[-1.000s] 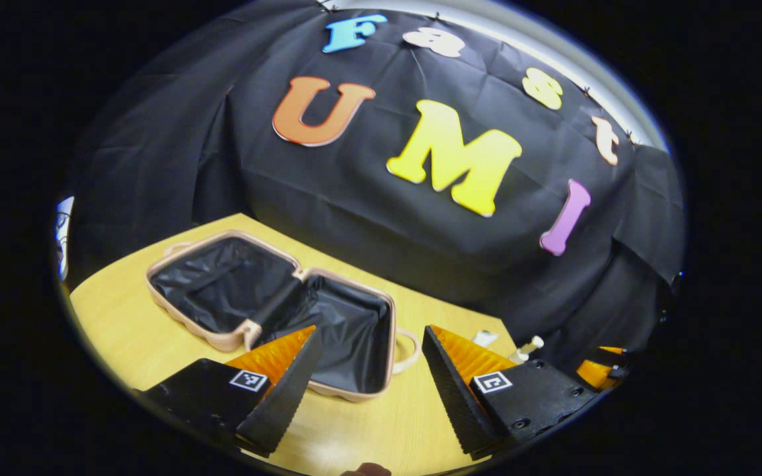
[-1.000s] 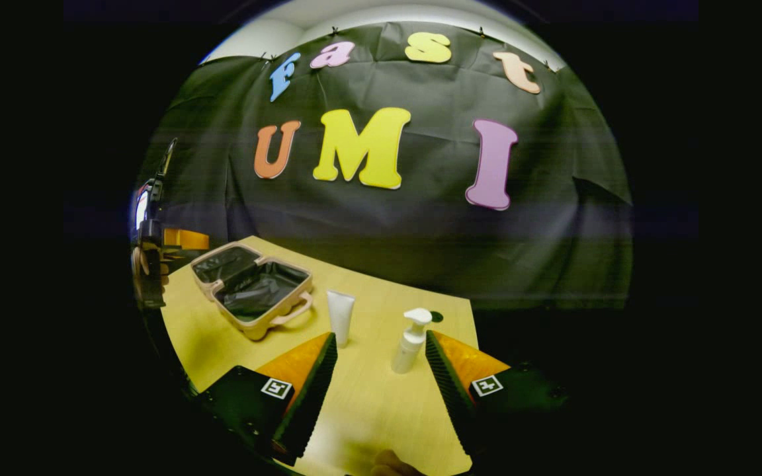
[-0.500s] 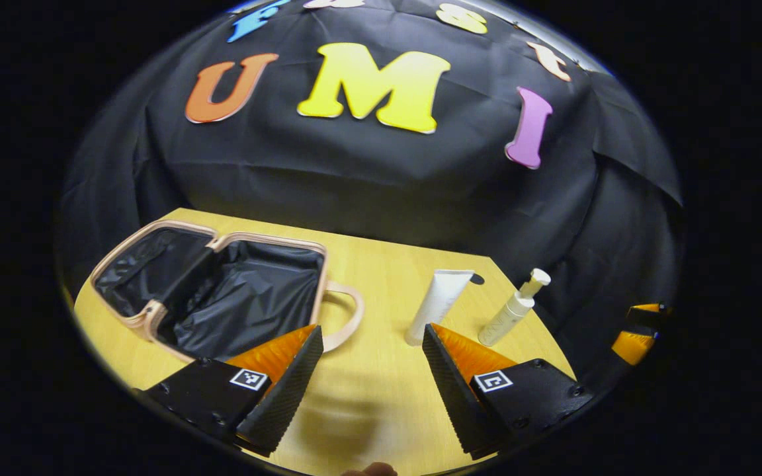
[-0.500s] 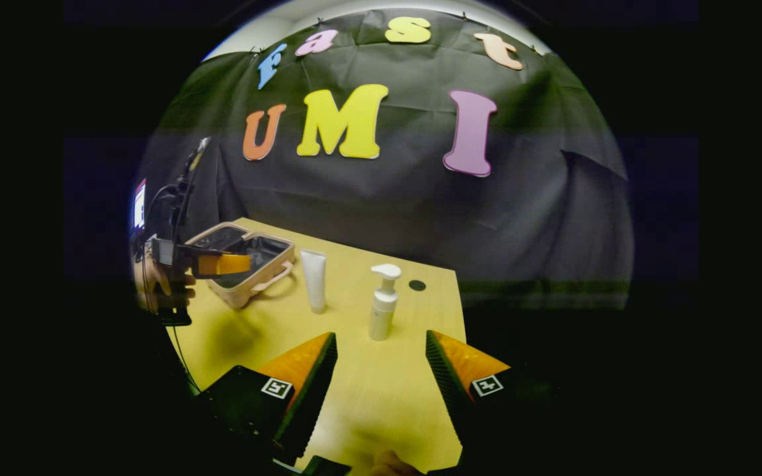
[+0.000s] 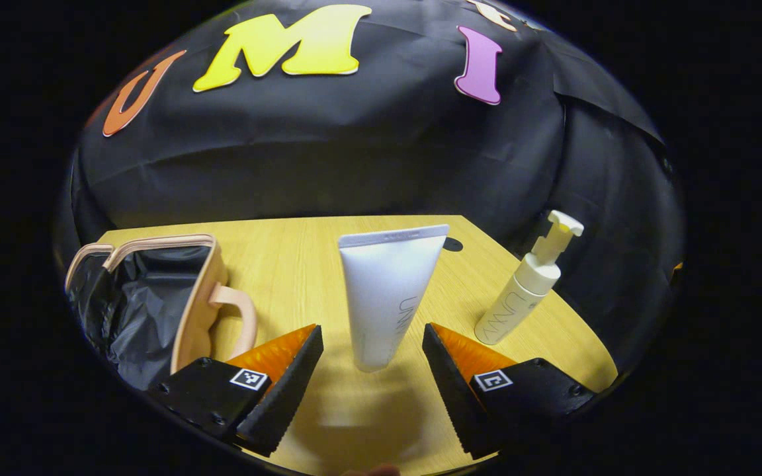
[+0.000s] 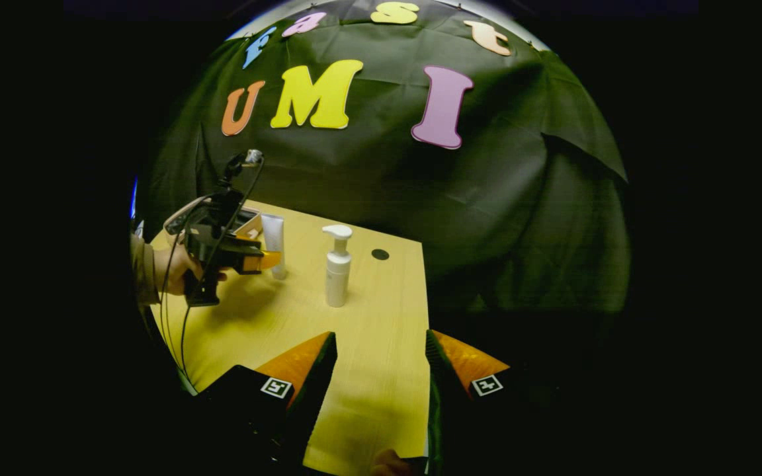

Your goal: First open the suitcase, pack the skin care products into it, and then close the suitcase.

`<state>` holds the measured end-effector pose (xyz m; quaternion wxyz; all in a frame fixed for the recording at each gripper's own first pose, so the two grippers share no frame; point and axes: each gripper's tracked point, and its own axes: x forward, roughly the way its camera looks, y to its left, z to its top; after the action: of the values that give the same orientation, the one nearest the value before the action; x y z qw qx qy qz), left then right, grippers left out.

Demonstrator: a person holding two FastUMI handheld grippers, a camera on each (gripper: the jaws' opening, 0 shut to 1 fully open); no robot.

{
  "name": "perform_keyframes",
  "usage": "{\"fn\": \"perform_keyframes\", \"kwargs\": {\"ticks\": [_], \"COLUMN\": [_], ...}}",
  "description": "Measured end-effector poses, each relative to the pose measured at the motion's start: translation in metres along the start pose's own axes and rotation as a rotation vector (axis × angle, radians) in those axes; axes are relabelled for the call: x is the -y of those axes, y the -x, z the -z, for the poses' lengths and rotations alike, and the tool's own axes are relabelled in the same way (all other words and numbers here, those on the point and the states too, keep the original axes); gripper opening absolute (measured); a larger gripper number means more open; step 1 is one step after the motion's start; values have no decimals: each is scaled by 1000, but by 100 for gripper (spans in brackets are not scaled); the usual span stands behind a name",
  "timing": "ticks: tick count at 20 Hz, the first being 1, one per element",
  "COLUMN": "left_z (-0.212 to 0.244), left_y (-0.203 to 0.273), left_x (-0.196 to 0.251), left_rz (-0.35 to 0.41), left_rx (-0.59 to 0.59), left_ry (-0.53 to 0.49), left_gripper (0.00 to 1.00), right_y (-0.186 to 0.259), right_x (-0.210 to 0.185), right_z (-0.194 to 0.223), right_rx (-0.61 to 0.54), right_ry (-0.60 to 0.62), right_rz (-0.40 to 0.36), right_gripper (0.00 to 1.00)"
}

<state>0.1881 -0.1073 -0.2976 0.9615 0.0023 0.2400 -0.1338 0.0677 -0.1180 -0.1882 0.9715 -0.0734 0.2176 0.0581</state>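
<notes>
While suitcase point(image 5: 182, 297) lies open, left gripper point(image 5: 371, 370) spread before tube point(image 5: 384, 291); right gripper point(image 6: 378, 370) spread.

— How are the left tongs point(image 5: 372, 344) set?

— Fingers spread wide, nothing pressed between them; both fingertips point(image 5: 308, 340) sit level, pointing forward and slightly downward. From the right gripper view the same tongs point(image 6: 268, 259) reach in from the left, well ahead of the right ones, held level by a hand point(image 6: 179, 268) wrapped round the grip — a sleeve cuff shows at the wrist, and a cable hangs from the unit.

— And the right tongs point(image 6: 381, 347)?

— Also spread apart and empty, low and back, fingers angled forward and down. A bit of the holding hand point(image 6: 391, 461) shows just behind them.
</notes>
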Motion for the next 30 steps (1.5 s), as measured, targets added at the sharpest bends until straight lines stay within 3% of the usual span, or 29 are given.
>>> {"fn": "perform_keyframes", "kwargs": {"ticks": [3, 4, 5, 9, 10, 12, 17, 22, 24, 30], "left_z": [2, 7, 9, 13, 16, 20, 9, -2, 1, 11], "left_y": [-23, -31, -35, -36, -36, -26, 33, 105, 137, 239], "left_x": [-5, -6, -9, -9, -11, -11, -7, -14, -15, -49], "left_rz": [-19, -26, -40, -44, -49, -51, -53, -103, -115, -266], "left_rx": [-12, -28, -42, -58, -70, -102, -115, -101, -101, -96], "left_ry": [-26, -34, -47, -42, -37, -18, 30, -75, -71, -32], "left_gripper": [96, 100, 90, 70, 57, 54, 53, 51, 51, 51], "right_y": [-4, -4, -5, -15, -22, -31, -66, -121, -143, -205], "right_x": [0, -1, -1, -13, -20, -26, -40, -60, -71, -82], "right_z": [4, 5, 5, -2, -4, -5, -24, -31, -31, -28], "right_rx": [-21, -24, -26, -34, -39, -48, -9, -21, -33, -58], "right_ry": [-2, 2, 8, -40, -56, -74, -75, -111, -113, -130], "right_rz": [-5, -4, -4, -50, -64, -77, -115, -136, -152, -97], "right_gripper": [80, 80, 80, 80, 80, 80, 80, 80, 80, 80]}}
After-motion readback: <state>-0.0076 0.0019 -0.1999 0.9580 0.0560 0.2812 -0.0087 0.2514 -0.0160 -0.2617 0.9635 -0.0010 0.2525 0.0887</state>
